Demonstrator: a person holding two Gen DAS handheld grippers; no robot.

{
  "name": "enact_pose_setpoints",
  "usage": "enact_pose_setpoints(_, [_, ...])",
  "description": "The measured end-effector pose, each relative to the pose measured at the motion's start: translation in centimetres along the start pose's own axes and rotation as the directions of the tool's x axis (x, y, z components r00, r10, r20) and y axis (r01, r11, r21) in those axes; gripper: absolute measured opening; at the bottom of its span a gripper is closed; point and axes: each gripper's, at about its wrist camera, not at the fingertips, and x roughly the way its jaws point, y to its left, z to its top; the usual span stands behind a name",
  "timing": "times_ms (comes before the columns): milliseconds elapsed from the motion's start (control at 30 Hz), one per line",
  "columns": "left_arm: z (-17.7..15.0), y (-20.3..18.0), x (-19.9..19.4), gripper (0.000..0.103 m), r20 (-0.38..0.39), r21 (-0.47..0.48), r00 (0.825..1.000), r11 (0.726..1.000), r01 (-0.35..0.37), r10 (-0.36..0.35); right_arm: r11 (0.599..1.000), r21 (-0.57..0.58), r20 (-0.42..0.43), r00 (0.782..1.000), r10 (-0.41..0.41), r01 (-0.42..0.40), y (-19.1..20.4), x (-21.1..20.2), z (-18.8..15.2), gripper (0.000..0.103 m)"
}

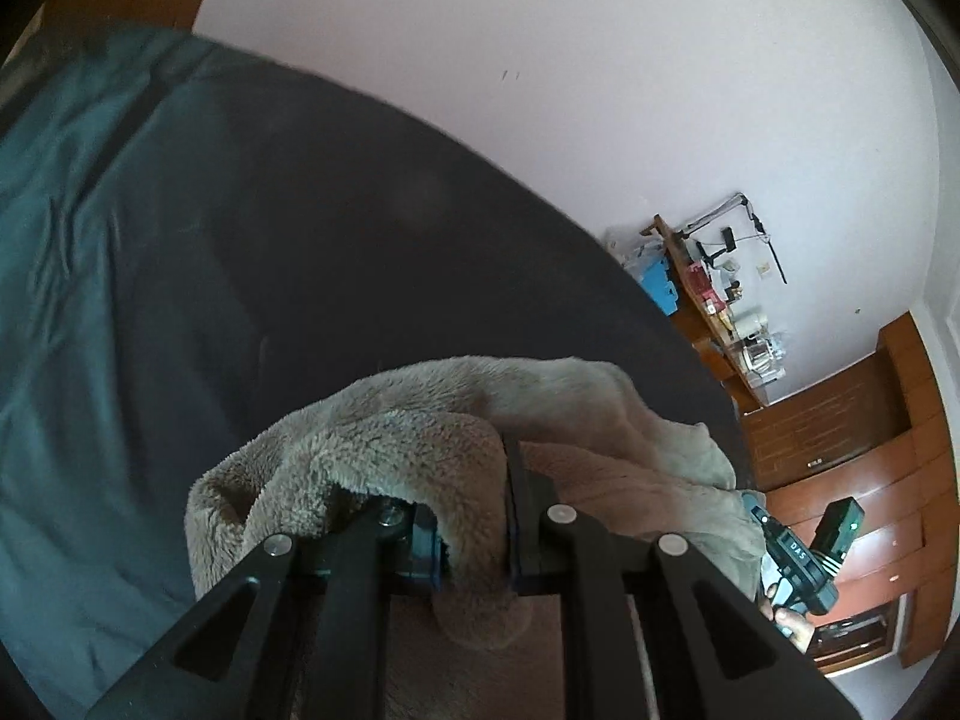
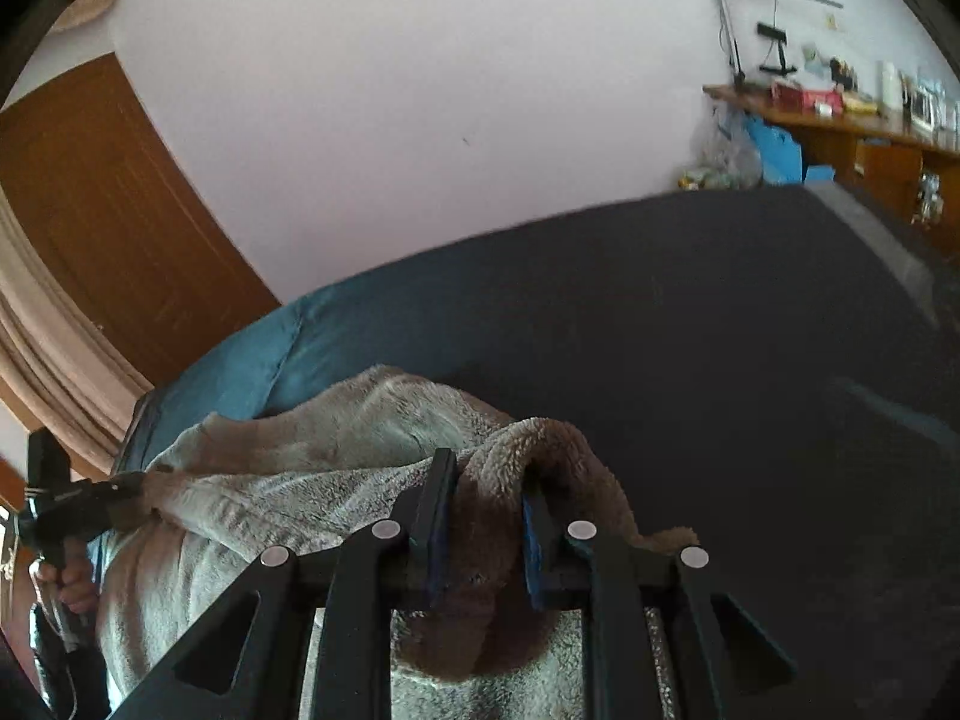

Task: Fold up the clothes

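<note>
A beige fleece garment [image 1: 420, 420] is held up over a dark blue bed [image 1: 240, 240]. My left gripper [image 1: 474, 516] is shut on a bunched fold of the fleece, which drapes over its left finger. My right gripper [image 2: 489, 516] is shut on another bunched edge of the same garment [image 2: 300, 480]. The cloth stretches between the two grippers. The right gripper also shows in the left wrist view [image 1: 792, 564] at the far right, and the left gripper shows in the right wrist view [image 2: 78, 504] at the far left, each with a hand on its handle.
The dark bed cover [image 2: 690, 330] fills the space ahead. A teal pillow [image 2: 252, 354] lies toward the brown door [image 2: 102, 210]. A wooden shelf [image 2: 840, 120] with clutter stands against the white wall. Wooden cabinets [image 1: 840, 450] stand at the right.
</note>
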Motion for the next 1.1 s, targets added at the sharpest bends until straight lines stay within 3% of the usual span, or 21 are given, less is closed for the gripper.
enact_pose_setpoints(133, [0.2,0.1,-0.3,0.025,-0.027,-0.029,0.999,0.999,0.031,-0.032,0.999,0.023,0.001,1.000,0.030,-0.030,-0.6,-0.2,0.3,0.024])
enact_pose_setpoints(167, [0.3,0.1,-0.6,0.031,-0.027,-0.040,0.999,0.998,0.042,-0.043,0.999,0.030,0.005,0.999,0.044,-0.045,-0.7,-0.5,0.3,0.027])
enact_pose_setpoints(233, [0.8,-0.2,-1.7,0.054,0.006,-0.060,0.997,0.995,0.079,-0.079,0.996,0.042,0.018,0.996,0.082,-0.083,-0.7,-1.6,0.2,0.049])
enact_pose_setpoints(267, [0.9,-0.2,-2.6,0.077,0.033,-0.068,0.995,0.993,0.100,-0.098,0.993,0.043,0.030,0.994,0.107,-0.109,-0.6,-2.4,0.2,0.071])
enact_pose_setpoints(300, [1.1,0.0,-3.3,0.086,0.064,-0.080,0.991,0.989,0.126,-0.121,0.992,0.032,0.043,0.992,0.120,-0.121,-0.4,-3.1,0.1,0.080])
enact_pose_setpoints(433, [0.4,-0.4,-6.7,0.086,0.117,-0.067,0.978,0.981,0.181,-0.172,0.987,-0.027,0.071,0.985,0.160,-0.158,0.4,-5.9,-0.4,0.080])
enact_pose_setpoints(500, [-0.4,-1.0,-7.8,0.087,0.112,-0.016,0.982,0.988,0.157,-0.154,0.986,-0.073,0.056,0.987,0.153,-0.149,1.0,-7.0,-1.0,0.080])
enact_pose_setpoints(567, [-1.5,-1.9,-8.5,0.087,0.091,0.050,0.990,0.993,0.107,-0.111,0.983,-0.140,0.020,0.992,0.124,-0.120,1.4,-7.8,-2.0,0.080])
enact_pose_setpoints(633, [-2.7,-2.6,-9.1,0.086,0.068,0.131,0.996,0.990,0.050,-0.059,0.975,-0.218,-0.017,0.999,0.040,-0.043,2.2,-7.8,-2.9,0.080])
enact_pose_setpoints(700, [-3.8,-3.9,-8.9,0.086,0.050,0.213,0.999,0.977,-0.014,0.004,0.953,-0.301,-0.045,0.997,-0.055,0.039,2.9,-7.4,-3.7,0.080])
enact_pose_setpoints(800, [-4.9,-6.1,-7.5,0.086,0.029,0.326,0.996,0.941,-0.085,0.080,0.920,-0.381,-0.088,0.987,-0.135,0.092,4.1,-5.9,-4.5,0.080])
enact_pose_setpoints(900, [-4.9,-7.1,-5.6,0.086,0.005,0.361,0.987,0.920,-0.154,0.163,0.889,-0.444,-0.126,0.975,-0.185,0.111,5.6,-3.7,-4.7,0.080])
enact_pose_setpoints(1000, [-3.7,-7.4,-2.5,0.086,-0.039,0.346,0.969,0.913,-0.214,0.242,0.869,-0.480,-0.140,0.968,-0.208,0.118,6.6,-1.8,-3.9,0.080])
enact_pose_setpoints(1100, [-1.7,-7.0,-0.6,0.086,-0.059,0.312,0.959,0.918,-0.245,0.276,0.869,-0.480,-0.120,0.972,-0.200,0.119,7.5,-0.6,-2.4,0.080])
